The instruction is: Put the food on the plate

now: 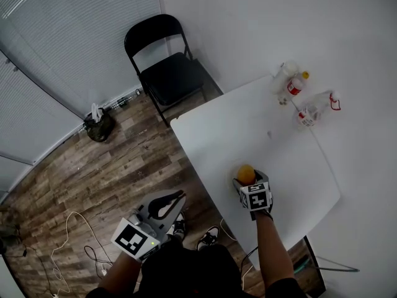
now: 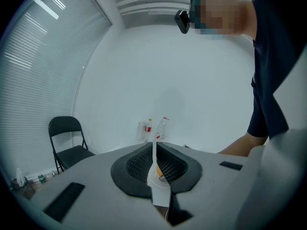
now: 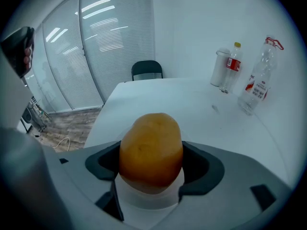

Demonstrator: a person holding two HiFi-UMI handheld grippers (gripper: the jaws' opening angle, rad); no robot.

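Right tongs (image 1: 247,180) are clamped on the food (image 3: 150,147), a smooth orange-yellow lump (potato-like in shape) seated between both pads and protruding well above them. It is held over the near part of the white surface (image 1: 248,129). Left tongs (image 2: 154,159) hang off the surface near the person's body, above the wooden floor (image 1: 93,179). Their jaws are drawn together to a thin slit, with nothing held. No plate is visible in any view. The surface carries only a cluster of bottles (image 1: 296,84) at its far corner, well apart from the food. Assessment: the carry step is in hand, the grasp secure, the placing not yet done. The next move calls for locating the plate, lowering the food onto it, then parting the jaws gently — a rounded item may roll.
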